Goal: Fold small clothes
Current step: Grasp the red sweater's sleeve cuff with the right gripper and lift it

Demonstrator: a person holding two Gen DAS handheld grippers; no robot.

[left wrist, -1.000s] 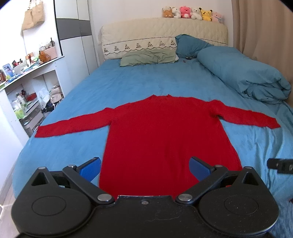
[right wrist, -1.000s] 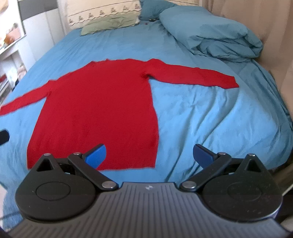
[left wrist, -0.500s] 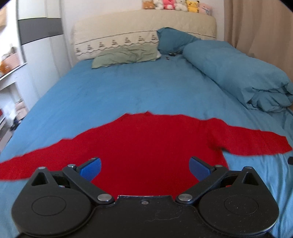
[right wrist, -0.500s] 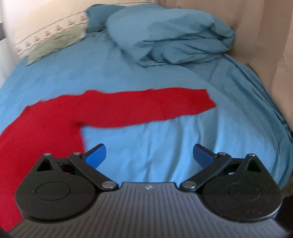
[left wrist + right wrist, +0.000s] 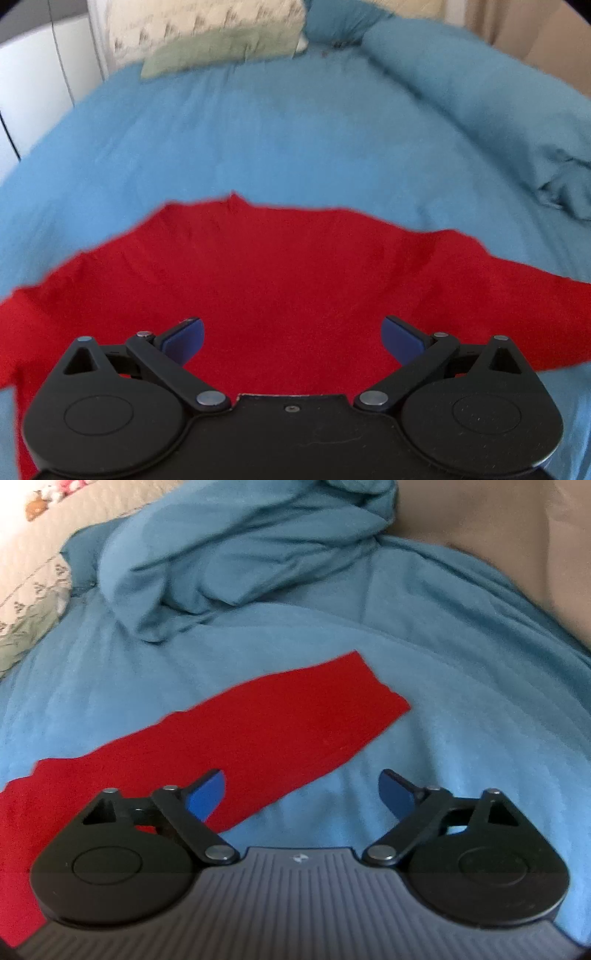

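Observation:
A red long-sleeved sweater (image 5: 288, 266) lies flat on the blue bed sheet (image 5: 258, 140), sleeves spread to both sides. My left gripper (image 5: 291, 336) is open and empty, low over the sweater's upper body below the collar (image 5: 232, 201). My right gripper (image 5: 301, 792) is open and empty, low over the sweater's right sleeve (image 5: 266, 731). Its left fingertip is over the sleeve and its right one over bare sheet. The sleeve's cuff (image 5: 384, 683) lies ahead of it. The sweater's hem is hidden under the gripper bodies.
A rolled blue duvet (image 5: 229, 550) lies along the right side of the bed, also in the left wrist view (image 5: 480, 96). Pillows (image 5: 221, 48) and a headboard (image 5: 207, 18) are at the far end. A beige curtain (image 5: 498, 554) hangs at the right.
Both grippers have moved forward and lower over the sweater. The left went from the hem up to the chest. The right swung right from the body to the right sleeve. Both stayed open.

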